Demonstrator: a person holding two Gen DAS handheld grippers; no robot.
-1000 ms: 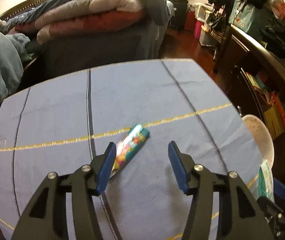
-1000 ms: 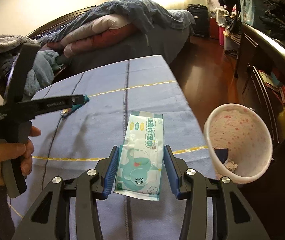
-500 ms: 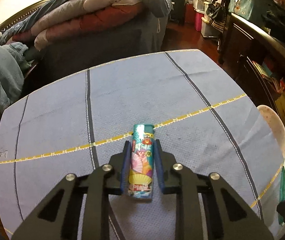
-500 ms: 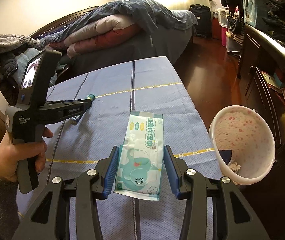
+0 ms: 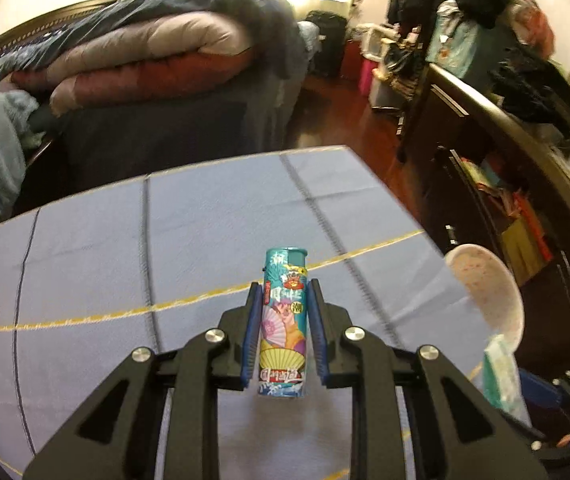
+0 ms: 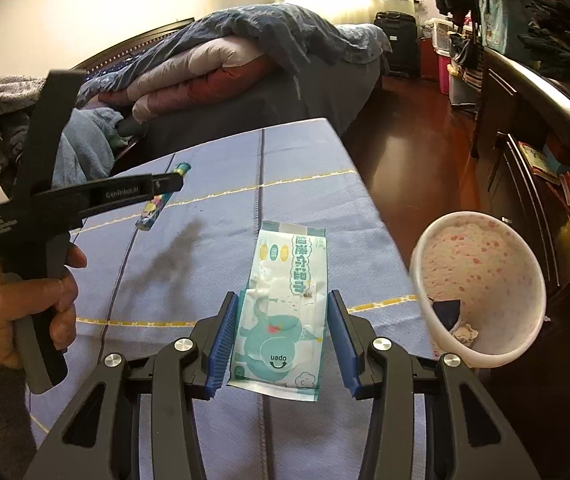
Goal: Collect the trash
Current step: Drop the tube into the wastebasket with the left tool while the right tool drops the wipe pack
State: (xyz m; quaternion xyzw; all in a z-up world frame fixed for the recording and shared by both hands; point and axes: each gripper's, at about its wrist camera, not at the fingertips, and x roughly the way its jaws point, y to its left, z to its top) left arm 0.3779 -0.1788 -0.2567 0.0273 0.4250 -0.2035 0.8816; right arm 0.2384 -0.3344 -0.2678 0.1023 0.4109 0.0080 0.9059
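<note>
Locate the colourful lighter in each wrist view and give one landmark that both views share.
Left wrist: the lighter sits at centre, low in the picture, clamped between the left claw's blue pads.
Right wrist: the same lighter is at upper left, slanting in the tip of the left claw above the blue cloth.
Shared landmark: the white speckled bin, at the right of both views.
</note>
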